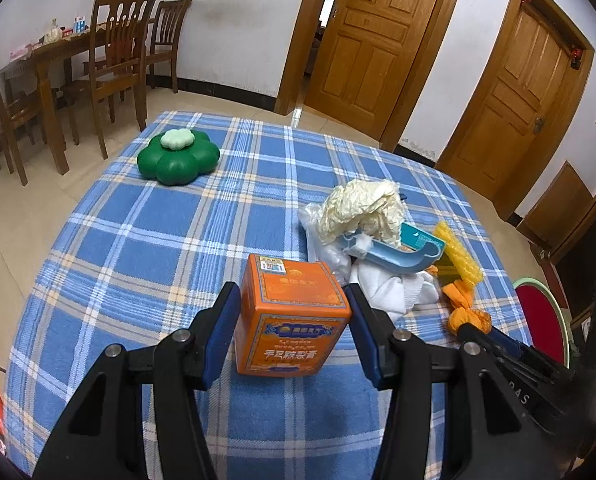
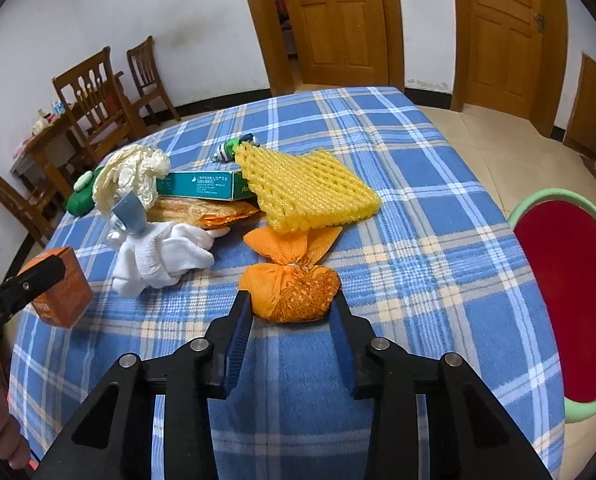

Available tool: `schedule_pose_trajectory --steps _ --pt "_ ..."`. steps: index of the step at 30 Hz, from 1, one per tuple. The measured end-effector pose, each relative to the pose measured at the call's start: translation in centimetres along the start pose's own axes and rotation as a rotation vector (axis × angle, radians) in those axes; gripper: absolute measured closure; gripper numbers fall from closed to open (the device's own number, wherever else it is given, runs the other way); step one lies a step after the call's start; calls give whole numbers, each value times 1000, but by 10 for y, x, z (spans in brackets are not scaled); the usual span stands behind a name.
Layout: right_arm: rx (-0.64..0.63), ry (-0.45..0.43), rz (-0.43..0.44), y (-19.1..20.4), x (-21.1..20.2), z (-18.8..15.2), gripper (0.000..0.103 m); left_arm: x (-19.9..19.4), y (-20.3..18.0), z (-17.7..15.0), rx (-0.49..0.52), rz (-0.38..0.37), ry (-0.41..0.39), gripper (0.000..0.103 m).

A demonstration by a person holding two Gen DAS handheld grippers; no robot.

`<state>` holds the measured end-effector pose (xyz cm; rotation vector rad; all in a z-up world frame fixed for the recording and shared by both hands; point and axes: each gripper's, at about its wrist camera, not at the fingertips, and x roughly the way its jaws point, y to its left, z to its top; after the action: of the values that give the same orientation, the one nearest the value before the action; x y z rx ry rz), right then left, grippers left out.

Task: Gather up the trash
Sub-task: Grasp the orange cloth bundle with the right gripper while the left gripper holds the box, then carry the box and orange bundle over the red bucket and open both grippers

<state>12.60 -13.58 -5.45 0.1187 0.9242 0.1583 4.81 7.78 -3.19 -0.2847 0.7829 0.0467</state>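
Note:
My left gripper is shut on an orange carton, with one pad on each side of it, over the blue plaid tablecloth. The same carton shows at the left edge of the right wrist view. My right gripper is shut on a knotted orange wrapper bundle that lies on the cloth, both pads against its sides. Beyond lies a trash pile: a yellow foam net, a teal box, white crumpled tissue and a cream plastic bag.
A red basin with a green rim stands beside the table at the right. A green flower-shaped container sits at the far left of the table. A small green candy wrapper lies behind the net. Wooden chairs and doors stand beyond.

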Motion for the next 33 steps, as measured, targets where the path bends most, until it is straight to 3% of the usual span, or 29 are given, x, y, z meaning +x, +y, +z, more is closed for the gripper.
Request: schedule_pose_trajectory --steps 15,33 --pt "50 -97 29 -26 -61 -16 65 -22 -25 1 49 -41 -28 49" --pt "153 -193 -1 -70 -102 -28 65 -36 -73 0 138 -132 -23 49"
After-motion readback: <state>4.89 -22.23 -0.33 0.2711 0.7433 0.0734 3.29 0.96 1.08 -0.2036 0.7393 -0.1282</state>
